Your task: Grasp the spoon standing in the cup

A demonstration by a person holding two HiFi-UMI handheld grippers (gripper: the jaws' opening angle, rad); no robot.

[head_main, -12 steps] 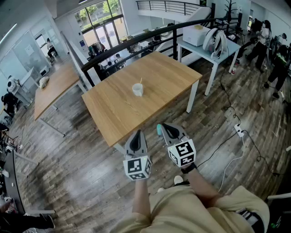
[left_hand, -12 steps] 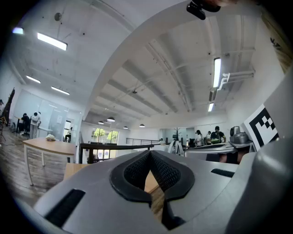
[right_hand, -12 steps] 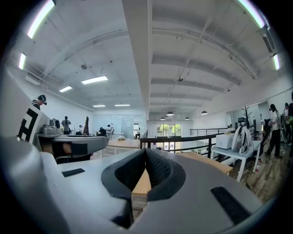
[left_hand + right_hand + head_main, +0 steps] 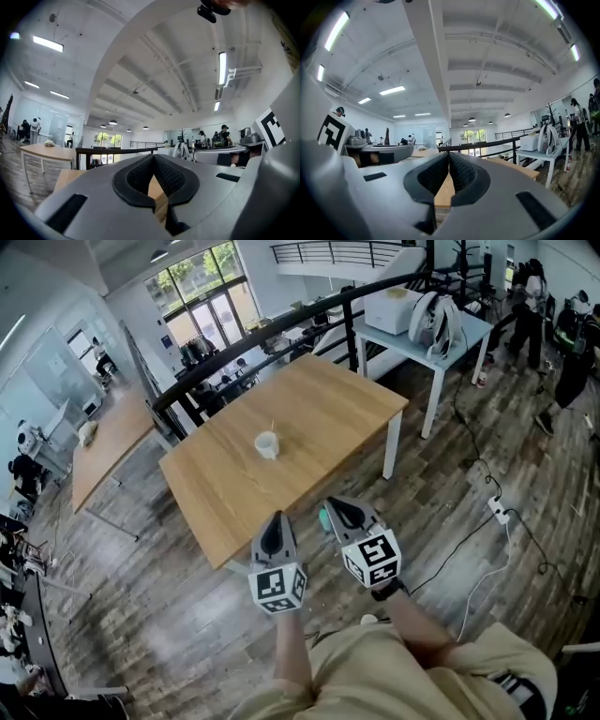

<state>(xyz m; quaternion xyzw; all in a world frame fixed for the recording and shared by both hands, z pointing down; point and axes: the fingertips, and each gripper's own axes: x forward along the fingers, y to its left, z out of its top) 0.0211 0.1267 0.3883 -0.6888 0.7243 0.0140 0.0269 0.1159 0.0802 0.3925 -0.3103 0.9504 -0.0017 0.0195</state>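
Observation:
A white cup [image 4: 267, 444] stands near the middle of the wooden table [image 4: 319, 418], with a thin spoon [image 4: 273, 427] upright in it. Both grippers hover off the table's near edge, well short of the cup. My left gripper [image 4: 273, 524] is shut and empty, its jaws meeting at the tips in the left gripper view [image 4: 153, 158]. To its right, my right gripper [image 4: 330, 506] is also shut with nothing in it, pads together in the right gripper view [image 4: 449, 155]. Neither gripper view shows the cup.
A second wooden table [image 4: 108, 442] stands at the left. A black railing [image 4: 281, 324] runs behind the main table. A white table [image 4: 441, 334] with a box and bags stands at the back right. Cables and a power strip [image 4: 495, 512] lie on the floor at the right.
The head view has shifted, so the table and cup sit a little lower and further left. Both grippers keep the same pose, still shut.

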